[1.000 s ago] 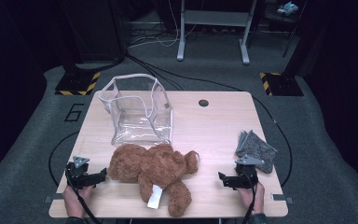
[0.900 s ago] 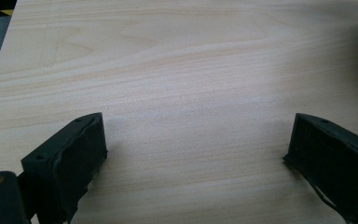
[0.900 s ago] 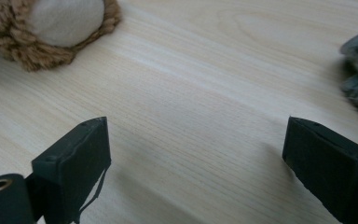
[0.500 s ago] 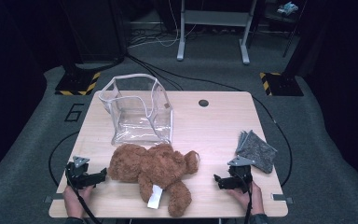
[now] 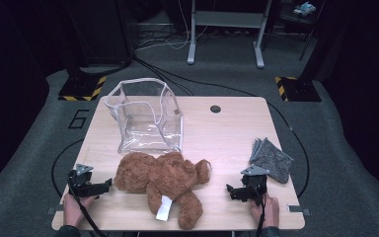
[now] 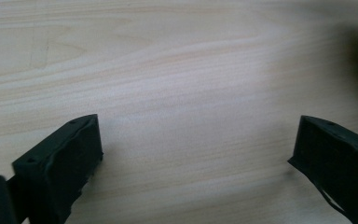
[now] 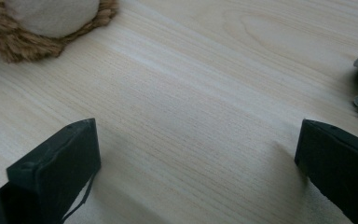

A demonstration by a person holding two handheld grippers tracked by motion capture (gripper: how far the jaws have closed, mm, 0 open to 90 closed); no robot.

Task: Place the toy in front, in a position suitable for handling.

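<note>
— Item one?
— Teddy bear (image 5: 165, 180), lying at my worktop's (image 5: 227, 128) near edge, untouched. Left claw (image 5: 109, 184) wide, empty. Right claw (image 5: 231, 190) just opened wide, empty.
— Step?
— Approach, I judge. Next: close both claws on the bear, towards clear bag (image 5: 145, 116).

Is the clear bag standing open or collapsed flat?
Standing open: the clear bag sits upright behind the teddy bear, its rim spread wide.
</note>
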